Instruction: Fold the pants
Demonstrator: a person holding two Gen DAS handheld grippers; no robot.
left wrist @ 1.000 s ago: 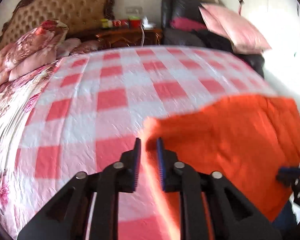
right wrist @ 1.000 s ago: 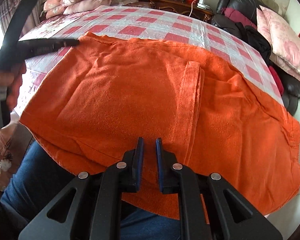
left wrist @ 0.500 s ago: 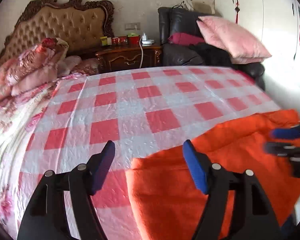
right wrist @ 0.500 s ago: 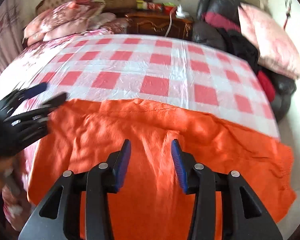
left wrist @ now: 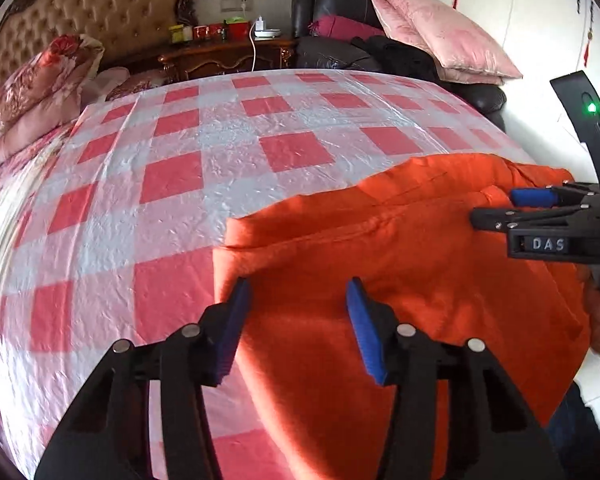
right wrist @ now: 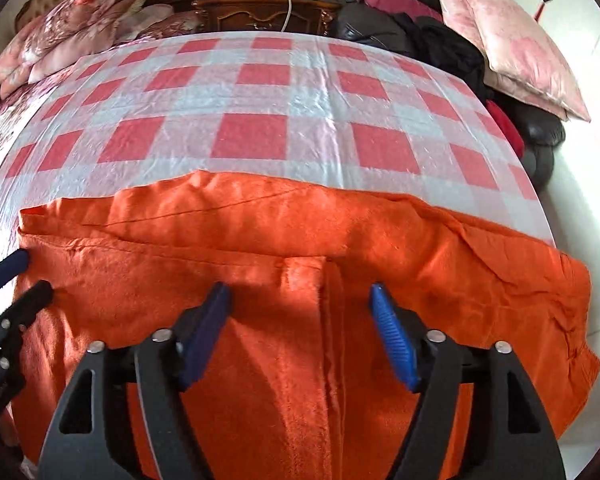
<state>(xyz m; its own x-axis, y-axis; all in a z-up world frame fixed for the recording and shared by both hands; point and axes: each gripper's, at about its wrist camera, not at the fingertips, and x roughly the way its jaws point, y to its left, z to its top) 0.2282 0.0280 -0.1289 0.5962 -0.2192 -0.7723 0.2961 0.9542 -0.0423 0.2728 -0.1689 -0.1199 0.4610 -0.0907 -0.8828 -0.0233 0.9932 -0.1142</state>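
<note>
The orange pants [left wrist: 400, 264] lie folded over on the near edge of the bed, also in the right wrist view [right wrist: 284, 248]. My left gripper [left wrist: 296, 304] is open and empty, just above the pants' left edge. My right gripper [right wrist: 300, 308] is open and empty over the middle of the pants, above a vertical hem. The right gripper shows at the right of the left wrist view [left wrist: 516, 208]; the left gripper shows at the left edge of the right wrist view [right wrist: 24, 276].
The bed has a red and white checked cover [left wrist: 228, 152]. Floral pillows [left wrist: 36, 84] lie at the headboard end. A wooden nightstand [left wrist: 224, 56] and a dark sofa with a pink cushion [left wrist: 444, 44] stand behind the bed.
Both grippers were shut on the pants a second ago and have opened, letting the cloth go. The folded layer now lies flat on the bed; both grippers have lifted back.
</note>
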